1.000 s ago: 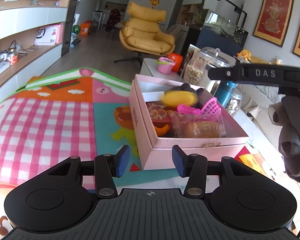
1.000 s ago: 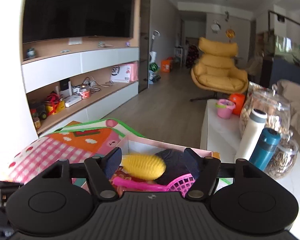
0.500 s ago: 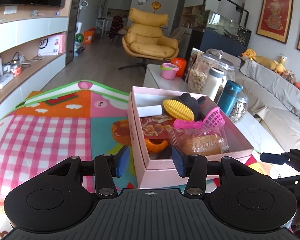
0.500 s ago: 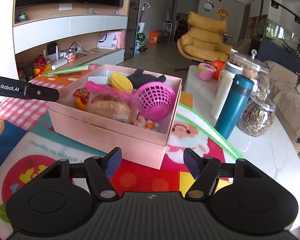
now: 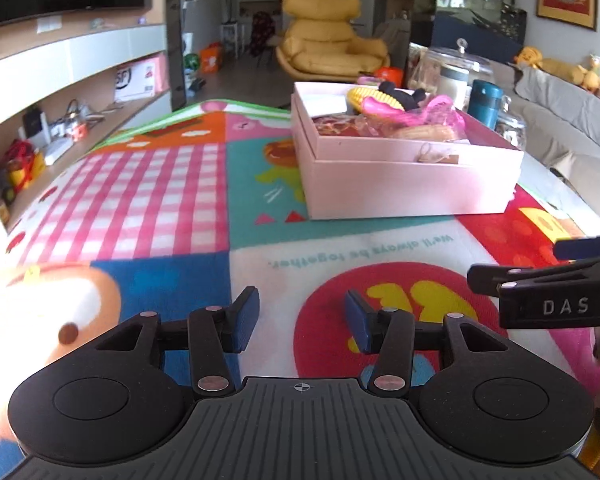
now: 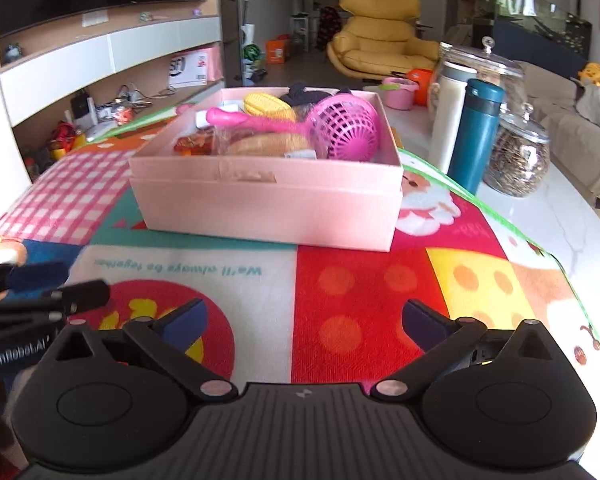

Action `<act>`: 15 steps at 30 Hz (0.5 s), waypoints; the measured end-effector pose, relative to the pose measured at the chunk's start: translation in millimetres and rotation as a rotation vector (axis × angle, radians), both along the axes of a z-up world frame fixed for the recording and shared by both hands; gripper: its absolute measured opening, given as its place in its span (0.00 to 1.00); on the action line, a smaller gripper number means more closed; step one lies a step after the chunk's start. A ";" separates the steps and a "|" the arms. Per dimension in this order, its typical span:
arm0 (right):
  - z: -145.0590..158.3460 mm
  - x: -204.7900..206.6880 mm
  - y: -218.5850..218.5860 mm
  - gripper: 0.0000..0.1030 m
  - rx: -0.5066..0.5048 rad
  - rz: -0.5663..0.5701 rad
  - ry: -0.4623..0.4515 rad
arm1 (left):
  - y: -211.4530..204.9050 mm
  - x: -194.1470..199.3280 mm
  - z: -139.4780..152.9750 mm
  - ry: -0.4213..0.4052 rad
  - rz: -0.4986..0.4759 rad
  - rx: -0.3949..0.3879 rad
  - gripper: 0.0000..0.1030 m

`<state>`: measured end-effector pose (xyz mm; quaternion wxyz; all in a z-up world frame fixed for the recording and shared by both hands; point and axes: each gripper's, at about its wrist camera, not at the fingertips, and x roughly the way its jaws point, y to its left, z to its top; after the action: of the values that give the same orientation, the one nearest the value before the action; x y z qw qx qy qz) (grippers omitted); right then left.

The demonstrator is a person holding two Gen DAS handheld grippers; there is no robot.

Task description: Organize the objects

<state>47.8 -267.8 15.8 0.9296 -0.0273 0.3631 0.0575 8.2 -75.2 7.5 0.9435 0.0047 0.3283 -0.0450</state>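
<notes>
A pink box (image 5: 412, 176) (image 6: 268, 204) stands on the colourful play mat (image 5: 148, 184) (image 6: 380, 292). Inside it lie a yellow toy corn (image 5: 374, 98) (image 6: 270, 106), a pink plastic scoop basket (image 6: 346, 130), a wrapped bread roll (image 6: 266, 144) and a black soft toy (image 5: 400, 94). My left gripper (image 5: 302, 320) is open and empty, low over the mat, well in front of the box. My right gripper (image 6: 304, 322) is opening wide with nothing between its fingers, also short of the box. Each gripper shows at the edge of the other's view.
Right of the box on the white table stand a teal flask (image 6: 476, 136), a white bottle (image 6: 448, 116) and glass jars (image 6: 518, 160). A pink bowl (image 6: 398, 92) sits behind. Shelves (image 5: 60, 120) run along the left; a yellow armchair (image 5: 328, 52) is far back.
Both grippers have pulled back from the box and sunk toward the mat. The right gripper let the yellow corn go into the box, and its jaws have since spread wide.
</notes>
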 end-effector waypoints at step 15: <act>-12.6 -16.5 -12.3 1.00 0.017 0.009 -0.046 | -12.0 -1.4 -8.2 -0.029 -0.010 0.018 0.65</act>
<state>31.3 -280.1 3.2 0.9375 -0.0224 0.3412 0.0644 6.9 -87.2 -0.7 0.9478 0.0155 0.3149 -0.0467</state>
